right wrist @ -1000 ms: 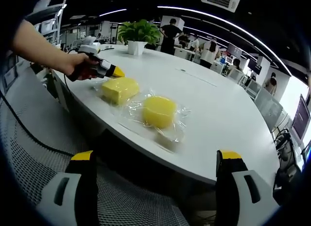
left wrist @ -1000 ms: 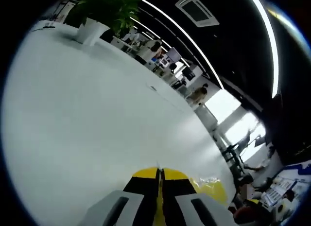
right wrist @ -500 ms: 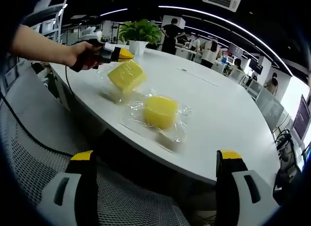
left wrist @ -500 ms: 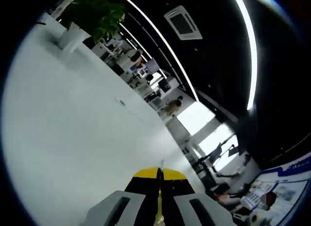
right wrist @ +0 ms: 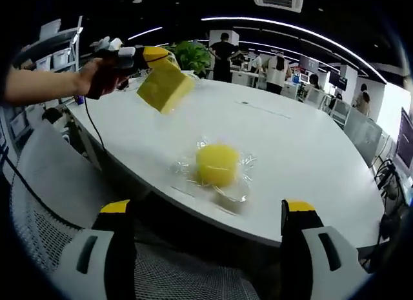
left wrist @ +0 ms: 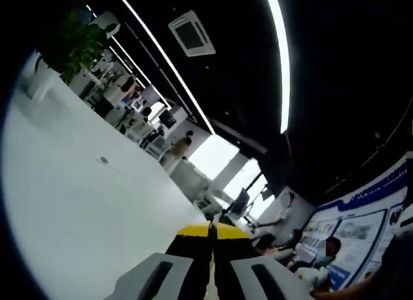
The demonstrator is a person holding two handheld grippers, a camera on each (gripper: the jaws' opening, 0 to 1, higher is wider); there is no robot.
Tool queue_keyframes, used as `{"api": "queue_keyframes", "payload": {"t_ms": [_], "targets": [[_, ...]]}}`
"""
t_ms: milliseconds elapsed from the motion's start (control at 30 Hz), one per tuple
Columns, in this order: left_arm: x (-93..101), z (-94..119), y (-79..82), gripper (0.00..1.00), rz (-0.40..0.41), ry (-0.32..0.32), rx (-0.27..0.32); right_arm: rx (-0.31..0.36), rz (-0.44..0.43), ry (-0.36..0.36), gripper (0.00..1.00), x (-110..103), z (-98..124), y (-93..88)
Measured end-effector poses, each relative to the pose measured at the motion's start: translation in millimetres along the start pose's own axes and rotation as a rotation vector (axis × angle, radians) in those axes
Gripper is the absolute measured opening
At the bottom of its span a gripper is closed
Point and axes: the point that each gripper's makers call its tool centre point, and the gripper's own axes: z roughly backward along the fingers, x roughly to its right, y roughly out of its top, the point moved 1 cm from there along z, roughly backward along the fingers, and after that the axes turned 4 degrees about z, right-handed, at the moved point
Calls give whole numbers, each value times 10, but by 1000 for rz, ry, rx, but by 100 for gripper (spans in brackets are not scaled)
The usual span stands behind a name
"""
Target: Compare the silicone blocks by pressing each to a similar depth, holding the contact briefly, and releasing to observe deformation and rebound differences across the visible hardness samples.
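In the right gripper view a square yellow silicone block point(right wrist: 164, 87) in clear wrap hangs tilted above the white table point(right wrist: 310, 151). My left gripper point(right wrist: 151, 53), held by a hand, is shut on the block's top edge. A round yellow block point(right wrist: 216, 164) in a clear bag lies on the table near its front edge. My right gripper point(right wrist: 206, 213) stands open, below and in front of the table's edge, with nothing between its fingers. In the left gripper view my left gripper point(left wrist: 211, 230) has its yellow tips pressed together, pointing up over the table point(left wrist: 77, 210).
A potted plant point(right wrist: 193, 55) stands at the far side of the table; the left gripper view shows that plant point(left wrist: 71, 45) at its upper left. A grey mesh chair point(right wrist: 39, 184) sits below the table's front edge. Several people stand at desks behind.
My left gripper has lifted the square block off the table, up and a little right, tilting it. The left view now points more towards the ceiling. The round block has stayed put.
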Motion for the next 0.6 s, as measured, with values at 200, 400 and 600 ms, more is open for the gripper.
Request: {"api": "queue_keyframes", "payload": {"t_ms": [200,400,600], "targets": [[355,31,25,0,-17,-95,-5,51,39,23,84,-42,30,256],[656,68,0,0,-32,-173,-24,190,-22,98,84,-157,48,745],[873,118,-8,0,-42,-234,-30,250,-4,159,84,-259,90,1022]]}}
